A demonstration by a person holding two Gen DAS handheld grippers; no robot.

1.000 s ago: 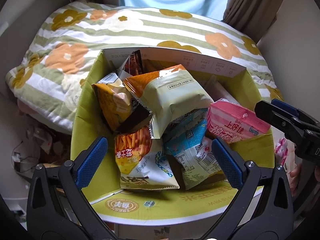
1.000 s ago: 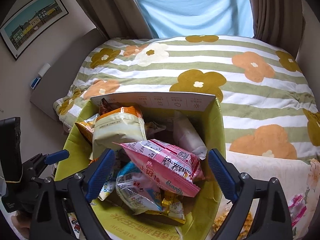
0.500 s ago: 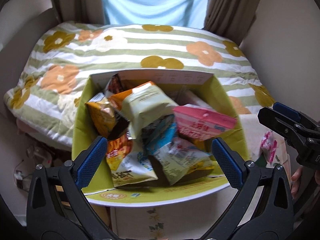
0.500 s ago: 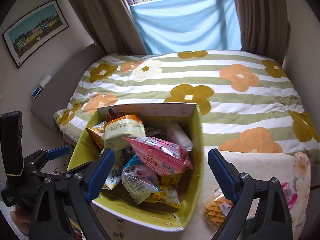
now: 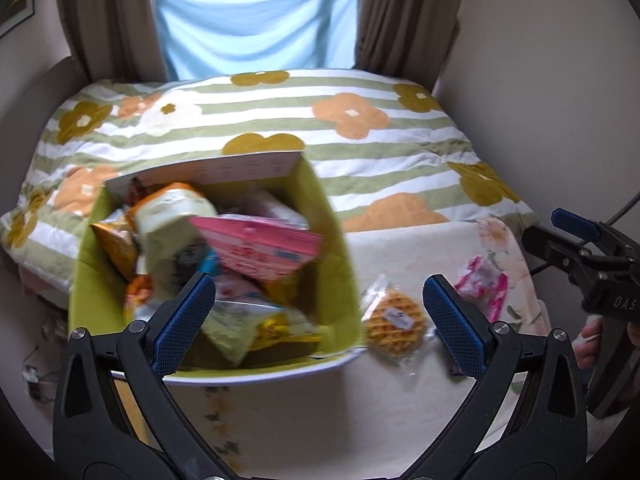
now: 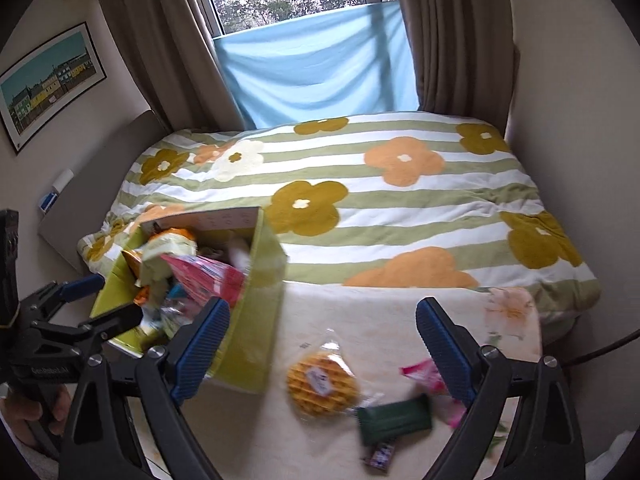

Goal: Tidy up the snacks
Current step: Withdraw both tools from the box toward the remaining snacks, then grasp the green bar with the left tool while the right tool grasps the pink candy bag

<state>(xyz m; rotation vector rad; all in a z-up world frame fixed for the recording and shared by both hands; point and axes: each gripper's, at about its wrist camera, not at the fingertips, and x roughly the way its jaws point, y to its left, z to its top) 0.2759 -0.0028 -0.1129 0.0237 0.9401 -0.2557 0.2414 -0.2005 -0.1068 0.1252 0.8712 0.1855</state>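
Note:
A green cardboard box (image 5: 338,264) full of snack bags stands on a cream floral tablecloth; it also shows in the right wrist view (image 6: 262,292). A pink bag (image 5: 260,246) lies on top of the pile. Right of the box lie a wrapped round waffle (image 5: 394,320) (image 6: 322,386), a pink packet (image 5: 482,286) (image 6: 426,380), a dark green packet (image 6: 394,418) and a small dark bar (image 6: 380,456). My left gripper (image 5: 318,324) is open and empty above the box's near right corner. My right gripper (image 6: 322,338) is open and empty above the loose snacks.
A bed with a green-striped flowered blanket (image 6: 360,200) lies behind the table. Curtains (image 6: 452,36) and a blue cloth (image 6: 316,64) hang at the window. A framed picture (image 6: 44,84) hangs on the left wall. Walls close in on both sides.
Both grippers have drawn back and shifted right, away from the box. The loose snacks on the cloth have come into view. Both stay open.

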